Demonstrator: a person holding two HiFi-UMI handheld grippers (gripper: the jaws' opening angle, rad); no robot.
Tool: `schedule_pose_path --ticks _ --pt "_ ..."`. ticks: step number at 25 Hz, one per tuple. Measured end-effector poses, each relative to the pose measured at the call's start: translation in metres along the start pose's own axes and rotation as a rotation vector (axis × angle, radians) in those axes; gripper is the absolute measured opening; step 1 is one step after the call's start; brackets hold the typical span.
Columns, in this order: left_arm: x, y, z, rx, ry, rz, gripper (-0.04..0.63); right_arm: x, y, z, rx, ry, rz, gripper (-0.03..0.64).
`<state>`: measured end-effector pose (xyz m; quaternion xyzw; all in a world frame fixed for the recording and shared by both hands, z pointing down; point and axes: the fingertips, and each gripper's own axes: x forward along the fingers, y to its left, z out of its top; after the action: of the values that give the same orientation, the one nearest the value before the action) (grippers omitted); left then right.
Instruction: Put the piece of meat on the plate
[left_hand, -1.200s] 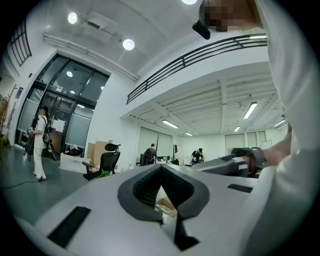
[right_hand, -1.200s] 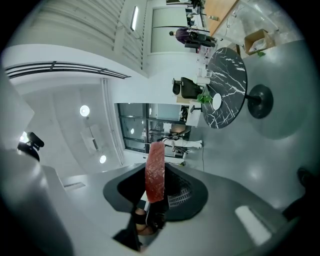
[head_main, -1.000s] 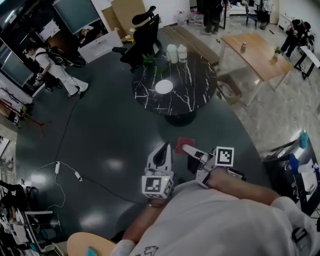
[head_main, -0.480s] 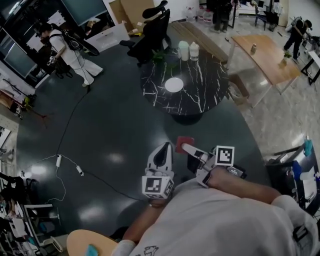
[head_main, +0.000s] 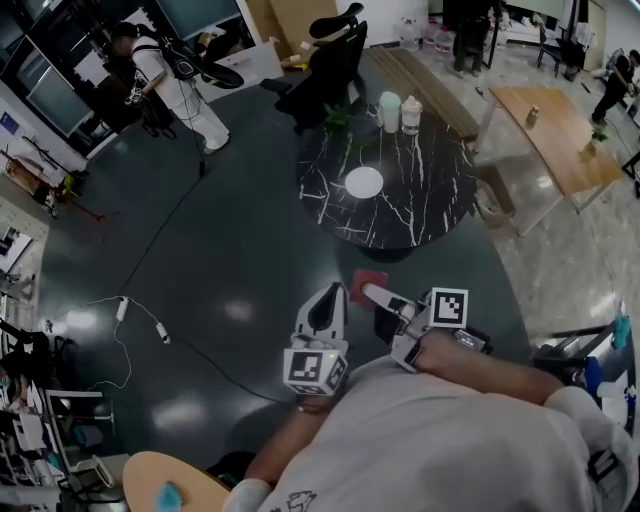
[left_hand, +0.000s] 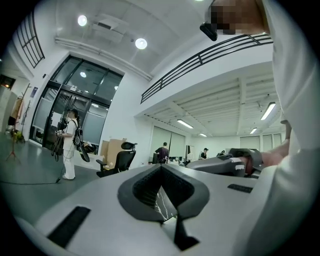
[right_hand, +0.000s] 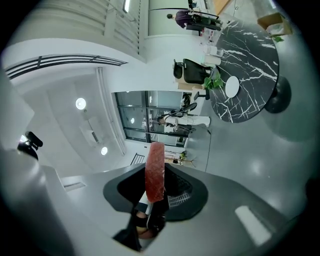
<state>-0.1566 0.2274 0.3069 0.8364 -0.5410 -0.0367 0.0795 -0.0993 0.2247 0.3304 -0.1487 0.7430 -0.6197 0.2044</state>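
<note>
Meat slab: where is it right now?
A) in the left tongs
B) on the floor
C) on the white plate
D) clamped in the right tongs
D: the meat slab stands pinched in the right tongs; the white plate looks bare.

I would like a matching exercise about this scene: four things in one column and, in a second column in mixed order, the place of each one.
Things:
1. piece of meat
2. plate
3. two white containers
4. office chair

Places:
a. on the floor beyond the marble table
b. on the table, towards the person's side
c. between the right gripper's jaws
d. at the table's far edge

Pairs: 1-c, 2-b, 3-d, 4-a
</note>
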Motion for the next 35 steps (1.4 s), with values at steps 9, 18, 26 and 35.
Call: schedule_pose_path --ticks 9,18,26,35 --pt "0.087 -0.006 -0.006 -0.024 -0.016 0.024 0.006 -0.002 -0.022 0.086 0.009 0.036 -0.016 0.087" --pt "0.168 -0.027 -0.004 -0.039 -0.029 0.038 0.006 -0.022 -0.031 0.169 0.025 0.034 -0.013 0.087" --pt "0.2 -0.016 -0.012 -0.042 0.0 0.065 0.006 -0.011 -0.049 0.197 0.045 0.06 -0.017 0.087" --pt "0.25 0.023 -0.008 -0.047 0.017 -0.001 0.006 0.03 -0.063 0.236 0.038 0.003 -0.029 0.087"
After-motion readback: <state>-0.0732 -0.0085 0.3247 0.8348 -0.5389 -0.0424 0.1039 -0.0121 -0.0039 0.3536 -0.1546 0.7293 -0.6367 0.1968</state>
